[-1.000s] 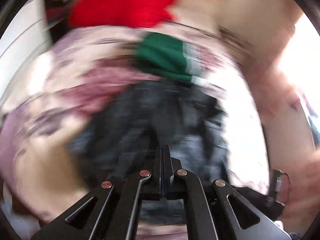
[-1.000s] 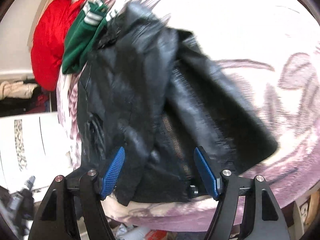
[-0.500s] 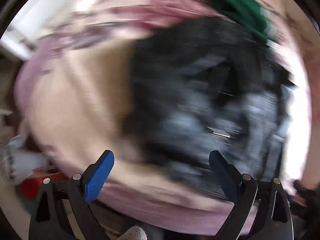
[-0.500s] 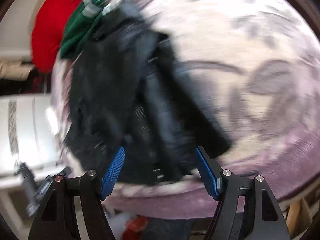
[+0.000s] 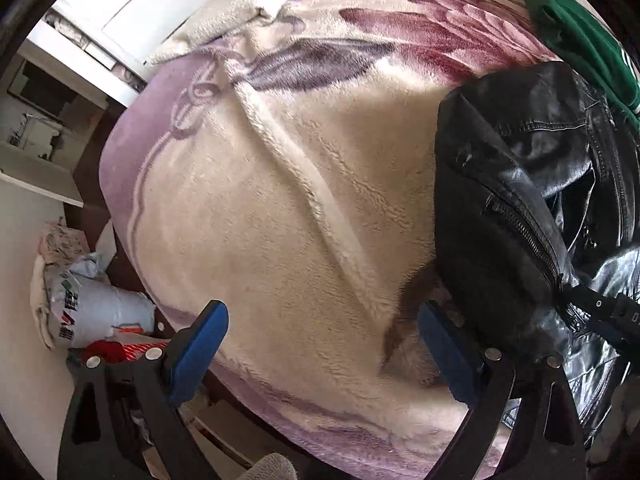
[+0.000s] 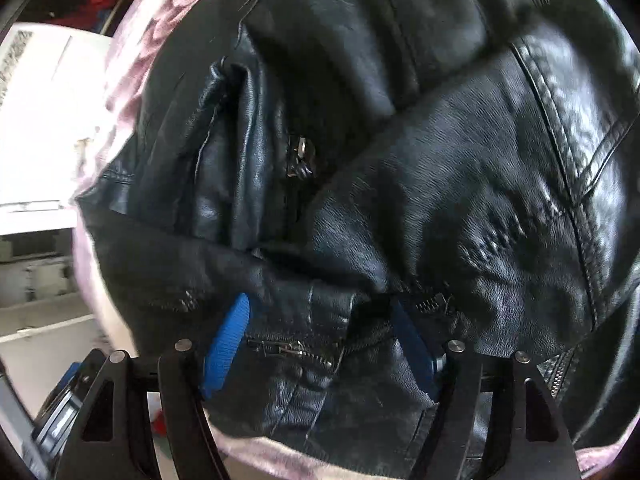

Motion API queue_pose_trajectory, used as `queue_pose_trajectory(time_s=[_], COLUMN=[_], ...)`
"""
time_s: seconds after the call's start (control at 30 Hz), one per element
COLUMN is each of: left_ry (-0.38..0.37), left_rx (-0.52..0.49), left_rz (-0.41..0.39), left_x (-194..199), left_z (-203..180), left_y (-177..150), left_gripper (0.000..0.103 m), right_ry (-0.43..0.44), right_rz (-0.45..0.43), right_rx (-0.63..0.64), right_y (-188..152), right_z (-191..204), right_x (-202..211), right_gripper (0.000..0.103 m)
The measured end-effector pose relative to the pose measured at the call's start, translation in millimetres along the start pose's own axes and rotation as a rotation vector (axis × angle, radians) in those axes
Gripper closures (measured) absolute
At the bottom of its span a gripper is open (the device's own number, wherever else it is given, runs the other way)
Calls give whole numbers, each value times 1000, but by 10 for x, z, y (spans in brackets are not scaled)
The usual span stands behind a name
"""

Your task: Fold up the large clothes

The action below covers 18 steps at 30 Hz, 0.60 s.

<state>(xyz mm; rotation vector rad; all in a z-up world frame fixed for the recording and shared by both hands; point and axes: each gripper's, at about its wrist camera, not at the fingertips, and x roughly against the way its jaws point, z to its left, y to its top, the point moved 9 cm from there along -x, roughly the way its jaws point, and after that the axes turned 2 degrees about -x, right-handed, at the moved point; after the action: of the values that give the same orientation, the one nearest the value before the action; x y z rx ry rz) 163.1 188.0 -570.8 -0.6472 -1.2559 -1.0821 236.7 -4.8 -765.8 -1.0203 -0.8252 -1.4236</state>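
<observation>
Blanket (image 5: 256, 208) bare left of jacket (image 5: 520, 184); green garment (image 5: 576, 36) crowds jacket's far side

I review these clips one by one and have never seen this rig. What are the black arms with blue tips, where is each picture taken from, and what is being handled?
No robot here: a person carries a two-finger gripper in each hand, each with a camera looking along its blue-padded fingers. In the left view, the left gripper stands wide open over a fluffy flowered blanket, holding nothing. A black leather jacket lies at its right, a green garment beyond. In the right view, the right gripper has just been closing, with a zippered edge of the jacket between its pads.
</observation>
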Motion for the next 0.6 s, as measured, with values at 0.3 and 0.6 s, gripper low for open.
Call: queue_pose_trajectory(time_s=[0.3, 0.6], left_ry=[-12, -107], left_rx=[-48, -190], left_rz=[7, -33], left_x=[28, 243], left_z=[-164, -854], left_y=[14, 137], left_gripper=[6, 6], right_ry=[15, -180], right_rz=[-192, -301], right_rx=[-210, -576], right_y=[-331, -1164], right_z=[-525, -2265], right_x=[909, 1837], right_gripper=[97, 97])
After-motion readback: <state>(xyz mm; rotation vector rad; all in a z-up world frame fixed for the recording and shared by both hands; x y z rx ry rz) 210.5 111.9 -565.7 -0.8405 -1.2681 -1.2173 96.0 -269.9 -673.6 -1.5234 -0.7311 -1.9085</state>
